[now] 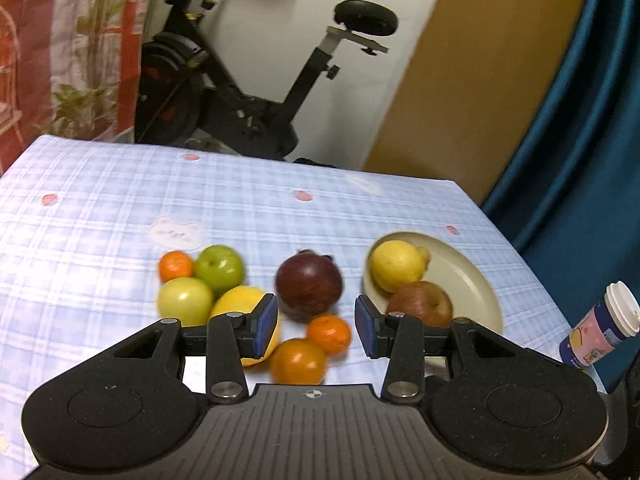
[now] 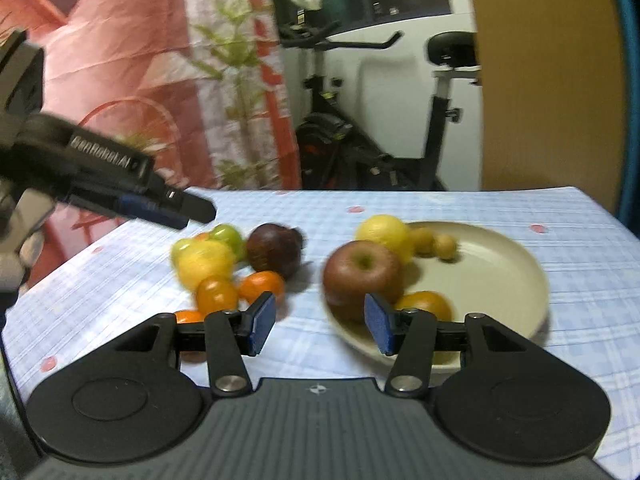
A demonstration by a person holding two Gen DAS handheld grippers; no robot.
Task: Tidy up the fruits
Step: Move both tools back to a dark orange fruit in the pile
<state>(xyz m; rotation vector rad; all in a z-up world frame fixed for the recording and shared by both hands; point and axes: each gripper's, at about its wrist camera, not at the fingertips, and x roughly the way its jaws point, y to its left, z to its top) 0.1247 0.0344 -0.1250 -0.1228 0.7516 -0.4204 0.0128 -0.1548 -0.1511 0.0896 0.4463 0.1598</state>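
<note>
The left tongs [image 1: 316, 326] angle down over the table [image 1: 100, 200], their blue pads spread with nothing pinched; through the gap lie two oranges [image 1: 298, 360] and a dark red fruit [image 1: 310, 286]. In the right wrist view the left tongs show as a dark tool entering from the left, above the loose pile. The right tongs [image 2: 320, 322] point more shallowly at the near rim of the plate [image 2: 500, 264], also spread and empty, blue pads clear of the fruit.

On the plate sit a red apple [image 2: 362, 274], a lemon [image 2: 382, 232], an orange and two small tan fruits. The pile beside it holds two green apples [image 1: 220, 268], a lemon and small oranges. A paper cup [image 1: 600, 326] stands at the table's right edge. The cloth is pale blue check. Beyond stand an exercise bike [image 1: 248, 80], a white wall, a floral curtain and a teal curtain.
</note>
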